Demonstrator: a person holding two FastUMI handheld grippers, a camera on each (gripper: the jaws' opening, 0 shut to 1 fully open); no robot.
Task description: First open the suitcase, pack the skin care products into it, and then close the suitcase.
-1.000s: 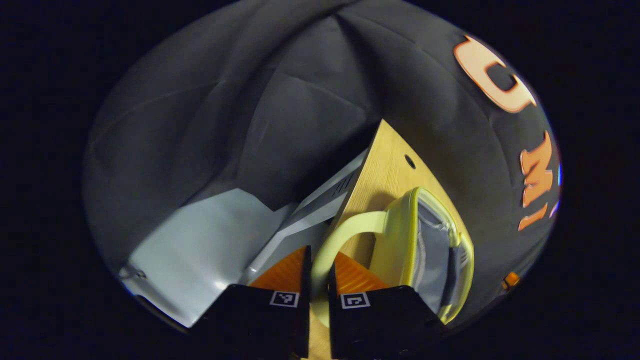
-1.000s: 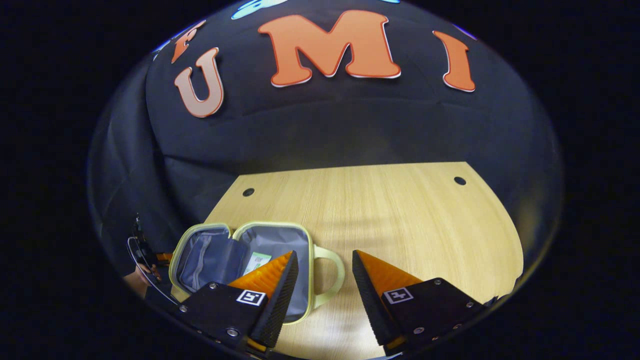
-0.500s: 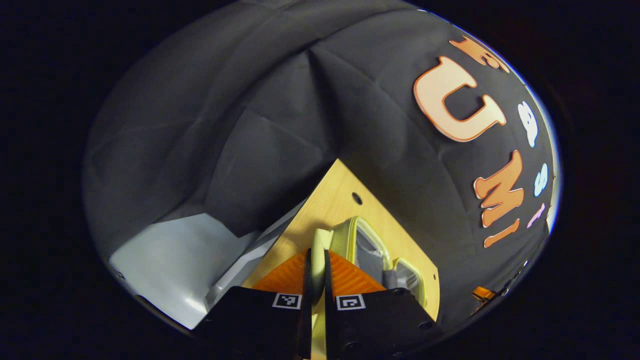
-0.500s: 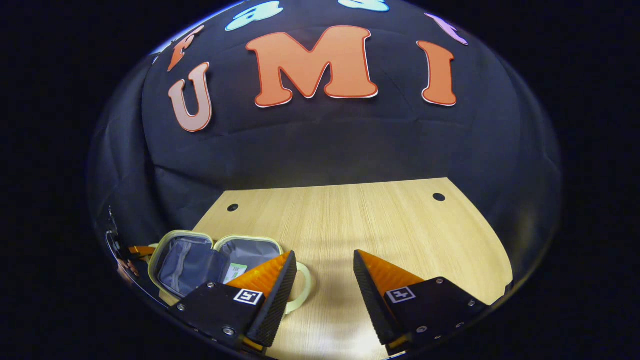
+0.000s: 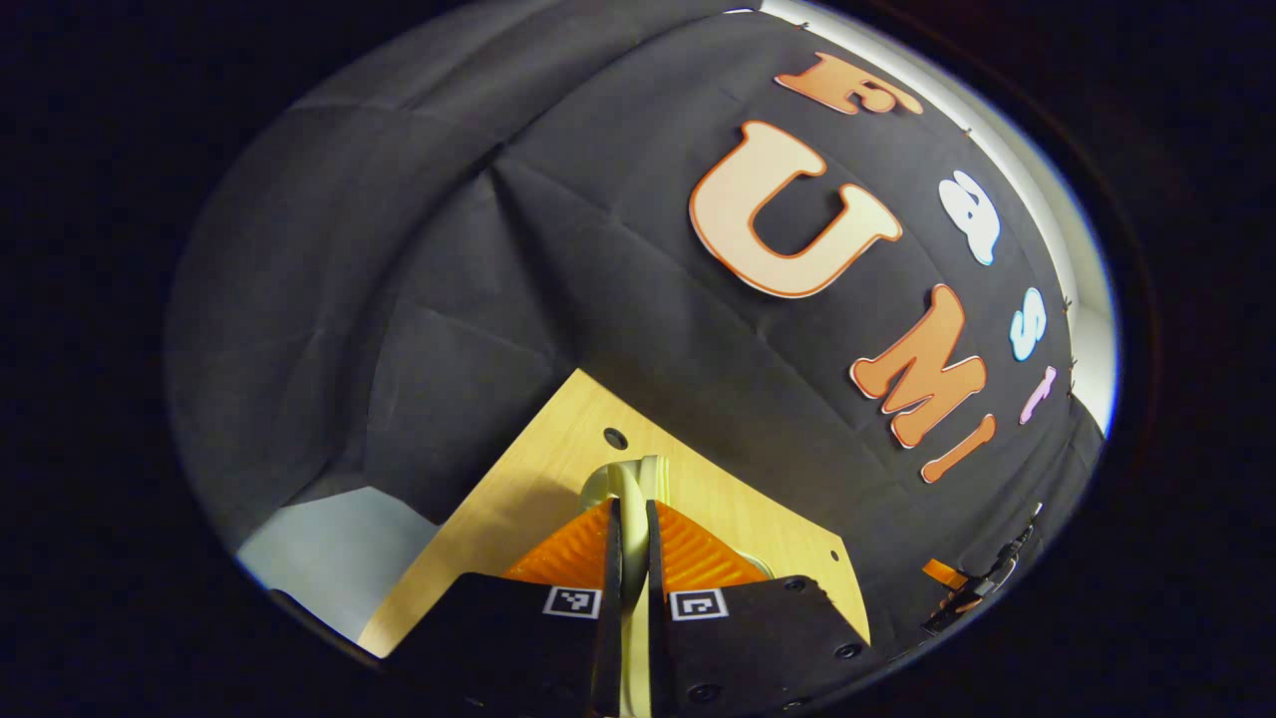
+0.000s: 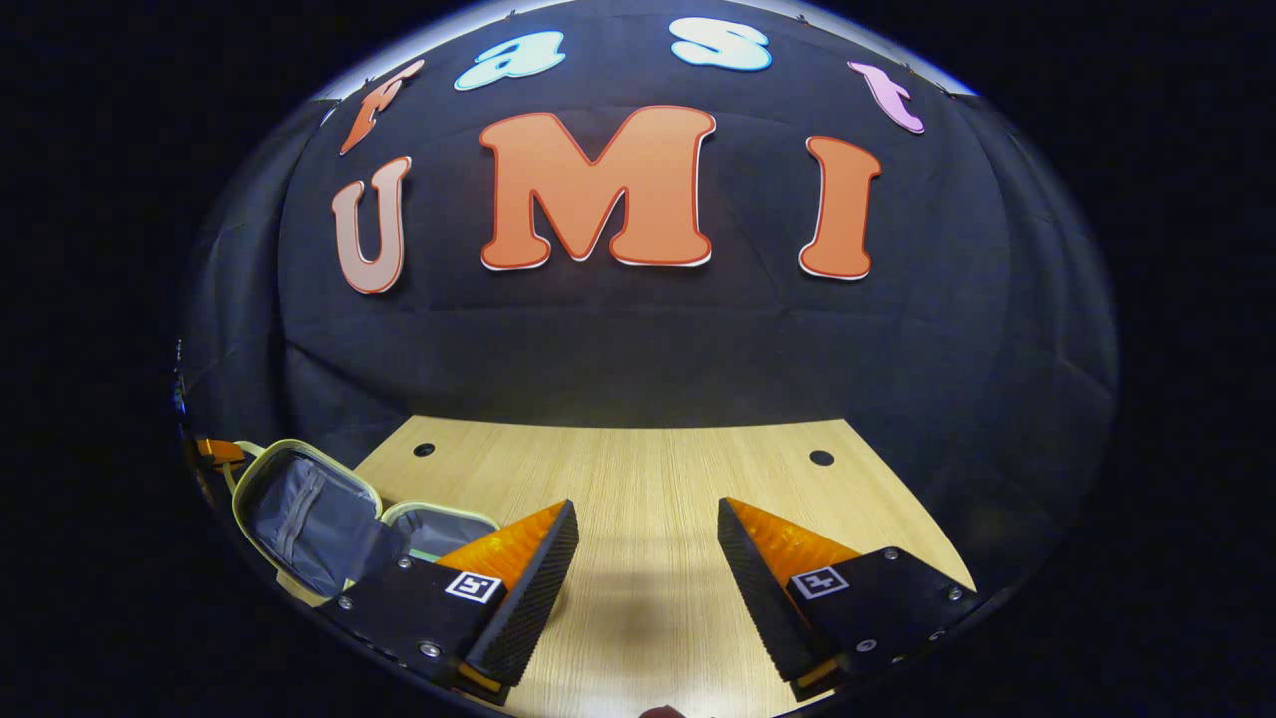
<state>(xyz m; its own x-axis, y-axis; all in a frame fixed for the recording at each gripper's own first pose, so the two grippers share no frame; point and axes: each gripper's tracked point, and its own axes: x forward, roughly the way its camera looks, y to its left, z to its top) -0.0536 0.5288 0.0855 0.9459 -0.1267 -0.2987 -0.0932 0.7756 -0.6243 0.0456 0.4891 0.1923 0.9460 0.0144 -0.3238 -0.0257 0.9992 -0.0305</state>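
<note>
A small pale yellow suitcase with grey lining sits at the table's left end, in the lower left of the right gripper view. Its left half is tipped up on its hinge, and the other half lies flat behind my right finger. My left gripper is shut on that raised half's pale yellow handle, which runs up between the fingers. My right gripper hovers open over bare table, to the right of the suitcase, holding nothing. What lies inside the suitcase is hidden.
The light wooden table has small dark holes near its back corners. Black cloth walls stand close behind it. In the left gripper view the table's edge drops off to a pale floor.
My left gripper has swung the held half of the suitcase up from lying flat. The right gripper has drawn back and tilted up, so the suitcase sits lower and farther left in its view.
</note>
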